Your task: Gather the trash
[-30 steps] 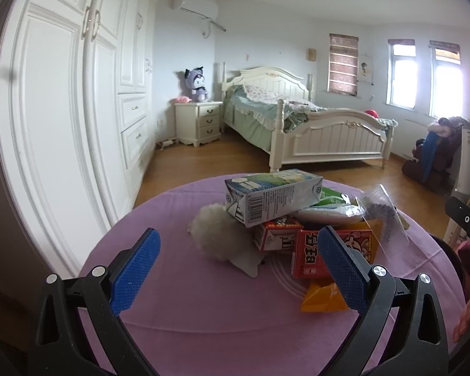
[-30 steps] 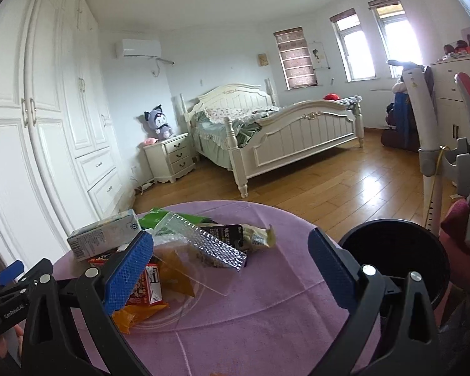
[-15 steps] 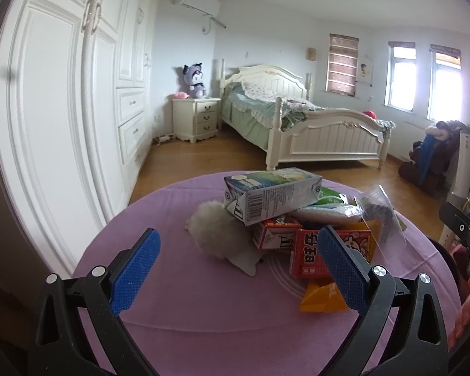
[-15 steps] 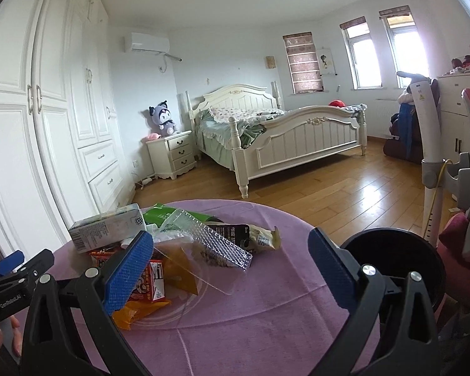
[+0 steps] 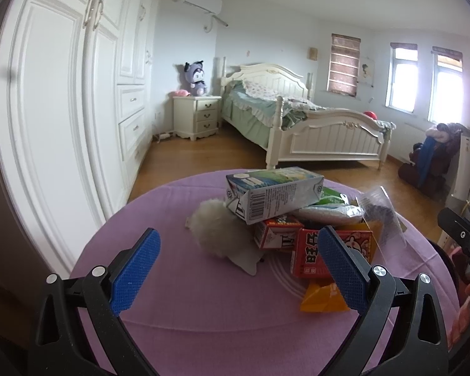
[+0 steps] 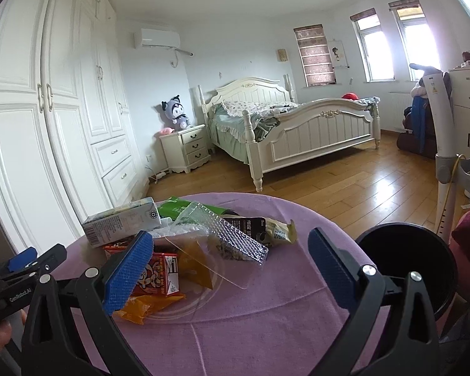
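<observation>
A pile of trash lies on the round table with a purple cloth [image 5: 203,307]. On top is a pale milk carton [image 5: 274,195], also in the right wrist view [image 6: 120,222]. Under it are red drink cartons [image 5: 310,253] [image 6: 158,277], an orange wrapper [image 5: 324,297], a green packet [image 6: 178,208], a clear plastic tray [image 6: 232,241] and a white fluffy ball [image 5: 213,233]. My left gripper [image 5: 235,269] is open and empty, just short of the pile. My right gripper [image 6: 232,269] is open and empty, over the table to the pile's right.
A black round bin [image 6: 407,260] stands beside the table at the right. A white wardrobe [image 5: 56,109] runs along the left. A bed [image 5: 300,131], a nightstand [image 5: 197,116] and wooden floor lie beyond. A white stand [image 6: 445,163] is at far right.
Both views have shifted slightly, the cameras tipping a little upward and back. The pile has not moved and both grippers stay open.
</observation>
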{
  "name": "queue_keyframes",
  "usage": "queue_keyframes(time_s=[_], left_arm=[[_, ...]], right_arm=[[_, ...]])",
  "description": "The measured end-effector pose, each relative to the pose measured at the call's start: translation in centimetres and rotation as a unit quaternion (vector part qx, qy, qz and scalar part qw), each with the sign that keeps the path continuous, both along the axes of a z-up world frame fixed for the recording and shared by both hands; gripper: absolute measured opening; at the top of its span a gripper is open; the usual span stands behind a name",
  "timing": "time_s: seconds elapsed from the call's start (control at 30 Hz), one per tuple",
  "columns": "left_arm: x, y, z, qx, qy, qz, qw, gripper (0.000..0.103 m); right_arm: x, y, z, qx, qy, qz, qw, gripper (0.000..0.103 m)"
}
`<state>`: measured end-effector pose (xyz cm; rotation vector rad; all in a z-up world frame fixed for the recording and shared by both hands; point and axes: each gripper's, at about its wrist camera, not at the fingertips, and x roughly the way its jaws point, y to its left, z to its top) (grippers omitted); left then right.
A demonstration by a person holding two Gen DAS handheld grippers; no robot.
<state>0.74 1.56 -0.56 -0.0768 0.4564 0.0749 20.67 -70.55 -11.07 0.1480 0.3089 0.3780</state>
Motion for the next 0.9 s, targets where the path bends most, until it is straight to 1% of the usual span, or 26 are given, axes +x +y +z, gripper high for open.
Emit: queue_keyframes(time_s=[0.03,0.1,0.13,0.23,0.27,0.3,0.33,0.4,0.43,0.47,0.5,0.53,0.67,0.7,0.73,0.77,0.8,0.87,0.9], left_arm=[[0.0,0.1,0.0,0.001,0.000,-0.001,1.0000,0.099],[-0.1,0.0,0.1,0.002,0.000,-0.003,1.0000,0.099],[-0.1,-0.1,0.1,0.002,0.000,-0.003,1.0000,0.099],[-0.1,0.0,0.1,0.001,0.001,-0.004,1.0000,0.099],[-0.1,-0.1,0.1,0.000,0.001,-0.004,1.0000,0.099],[-0.2,-0.1,0.2,0.001,0.001,-0.005,1.0000,0.099],[-0.1,0.0,0.2,0.001,0.001,-0.005,1.0000,0.099],[-0.1,-0.1,0.2,0.004,0.002,-0.004,1.0000,0.099],[-0.1,-0.1,0.2,0.005,0.002,-0.004,1.0000,0.099],[-0.1,-0.1,0.2,0.004,0.001,-0.004,1.0000,0.099],[-0.1,-0.1,0.2,0.003,0.002,-0.004,1.0000,0.099],[0.0,0.0,0.2,0.002,0.002,-0.004,1.0000,0.099],[0.1,0.1,0.2,-0.002,0.008,-0.003,1.0000,0.099],[0.2,0.2,0.2,-0.003,0.008,-0.003,1.0000,0.099],[0.2,0.2,0.2,-0.003,0.008,-0.003,1.0000,0.099],[0.2,0.2,0.2,-0.003,0.008,-0.003,1.0000,0.099],[0.2,0.2,0.2,-0.004,0.009,-0.003,0.9999,0.099],[0.4,0.2,0.1,-0.002,0.012,-0.003,0.9999,0.099],[0.4,0.2,0.1,-0.001,0.013,-0.003,0.9999,0.099]], right_arm=[[-0.1,0.5,0.2,0.001,0.002,-0.002,1.000,0.098],[-0.4,-0.6,0.4,-0.004,0.006,-0.011,1.000,0.098],[-0.4,0.7,1.0,-0.007,0.008,-0.013,1.000,0.098],[-0.8,1.0,1.9,-0.015,0.013,0.000,1.000,0.098],[-1.2,-0.2,1.6,-0.010,0.015,0.013,1.000,0.098],[-1.4,1.0,2.1,-0.005,0.019,0.018,1.000,0.098],[-1.2,2.7,3.2,0.000,0.026,0.019,0.999,0.098],[-1.7,3.2,3.6,0.006,0.035,0.019,0.999,0.098],[-2.3,5.0,4.1,0.008,0.038,0.015,0.999,0.098],[-3.0,3.8,3.8,0.010,0.038,0.016,0.999,0.098],[-3.4,5.6,4.6,0.012,0.037,0.013,0.999,0.098],[-4.0,8.5,5.7,0.013,0.035,0.007,0.999,0.098],[-6.5,14.7,7.2,0.014,0.035,-0.001,0.999,0.098],[-7.2,14.9,7.2,0.014,0.035,-0.001,0.999,0.098],[-7.8,16.8,7.5,0.015,0.035,-0.005,0.999,0.098],[-8.6,16.0,7.3,0.014,0.034,-0.003,0.999,0.098],[-8.8,17.6,8.0,0.015,0.035,-0.006,0.999,0.098],[-9.9,17.7,8.3,0.014,0.034,-0.005,0.999,0.098],[-9.9,19.7,9.3,0.014,0.035,-0.009,0.999,0.098]])
